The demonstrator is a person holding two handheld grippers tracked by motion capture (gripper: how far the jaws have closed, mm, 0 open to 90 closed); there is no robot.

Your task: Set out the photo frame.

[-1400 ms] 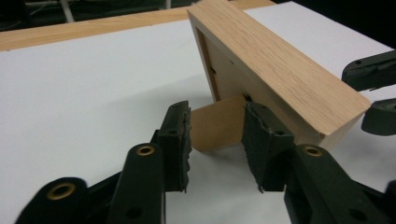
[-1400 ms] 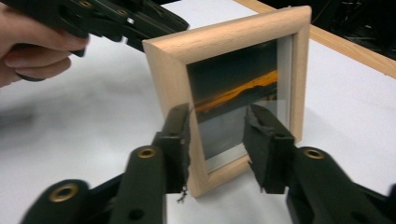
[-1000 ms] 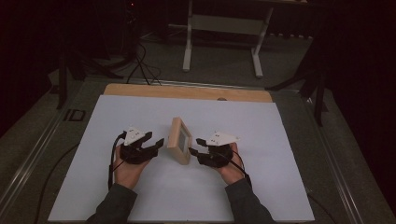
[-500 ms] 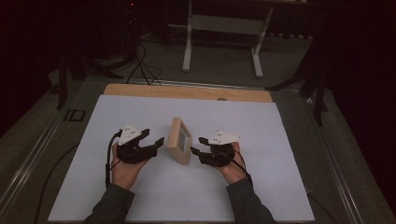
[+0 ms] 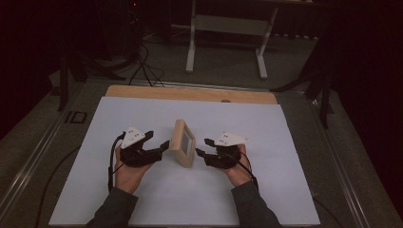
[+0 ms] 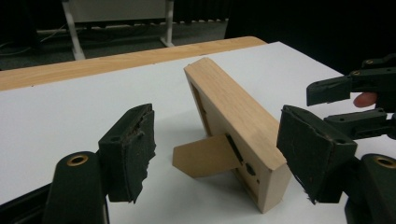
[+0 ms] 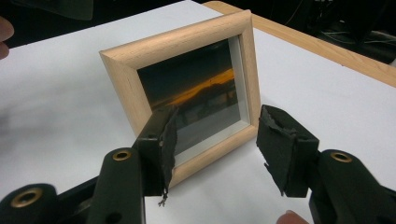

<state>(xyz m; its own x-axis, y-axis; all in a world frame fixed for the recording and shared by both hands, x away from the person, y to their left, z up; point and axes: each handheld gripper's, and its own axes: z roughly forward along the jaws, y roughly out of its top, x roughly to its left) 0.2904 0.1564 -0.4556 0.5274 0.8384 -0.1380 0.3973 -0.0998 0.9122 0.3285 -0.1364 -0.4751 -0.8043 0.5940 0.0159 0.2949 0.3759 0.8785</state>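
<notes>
Picture frame [image 5: 183, 144]: small, light wood, glazed front, standing upright at mid-frame of the high view on white table sheet [image 5: 285, 190]. Propped from behind by fold-out easel leg [image 6: 205, 156], seen at centre of the left gripper view. Glass face turned toward the right side of the high view, back toward the left.

Left gripper [image 5: 159, 140]: left of centre in the high view, just beside the back of the frame, not touching. Jaws spread wide, just been opening, nothing between the pads; frame and leg lying beyond them in the left gripper view. Hand palm-up beneath the tool, forearm entering from lower left, jaws pointing level toward the frame.

Right gripper [image 5: 203, 147]: right of centre, near the glass side, apart from it. Jaws parted, just been opening a little further, pressing on nothing; lower frame rail visible between and behind the pads in the right gripper view. Hand cupped under the tool, forearm entering from lower right, jaws level and aimed at the frame.

Risks, as judged: frame resting on a narrow base and one thin leg; nudge from either side likely to tip it flat or fold the leg. Hard contact on the glass liable to scratch or crack. Uneven closing from both sides liable to slide it across the smooth sheet.
</notes>
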